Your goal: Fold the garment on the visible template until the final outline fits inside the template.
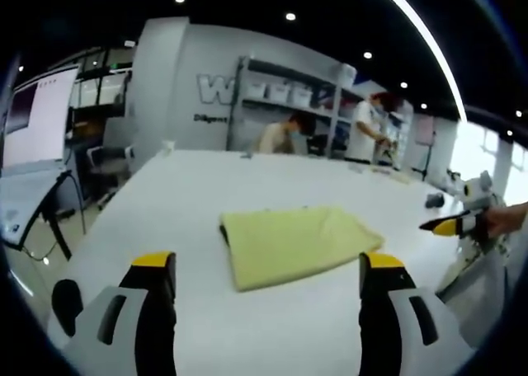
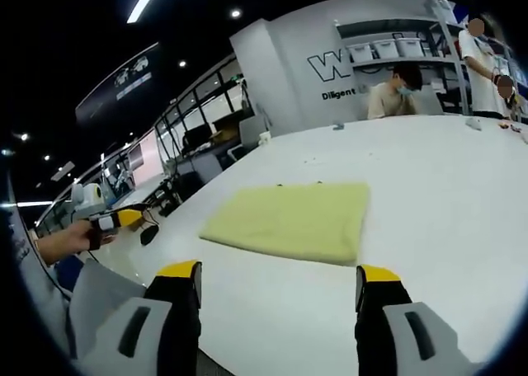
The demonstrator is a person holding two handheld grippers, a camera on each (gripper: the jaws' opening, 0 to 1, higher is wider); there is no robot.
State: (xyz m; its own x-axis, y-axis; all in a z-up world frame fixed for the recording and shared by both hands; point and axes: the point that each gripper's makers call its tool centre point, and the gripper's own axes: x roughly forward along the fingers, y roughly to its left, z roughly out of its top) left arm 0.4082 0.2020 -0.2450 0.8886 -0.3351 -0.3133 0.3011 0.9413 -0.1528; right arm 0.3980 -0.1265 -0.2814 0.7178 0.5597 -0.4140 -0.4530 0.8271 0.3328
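Yellow garment (image 1: 293,244) lies folded mid-desk (image 1: 165,203), between both hand-held grippers; left hand-held gripper (image 1: 268,270) and right hand-held gripper (image 2: 279,279) gape wide, holding nothing.

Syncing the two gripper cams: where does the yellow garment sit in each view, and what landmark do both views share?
Left gripper view: the folded yellow garment lies at centre on the white table, just above and between that view's own jaws.
Right gripper view: the yellow garment lies at centre, slightly left, flat on the table, above the jaws.
Shared landmark: the seated person at the table's far edge, before the shelving.
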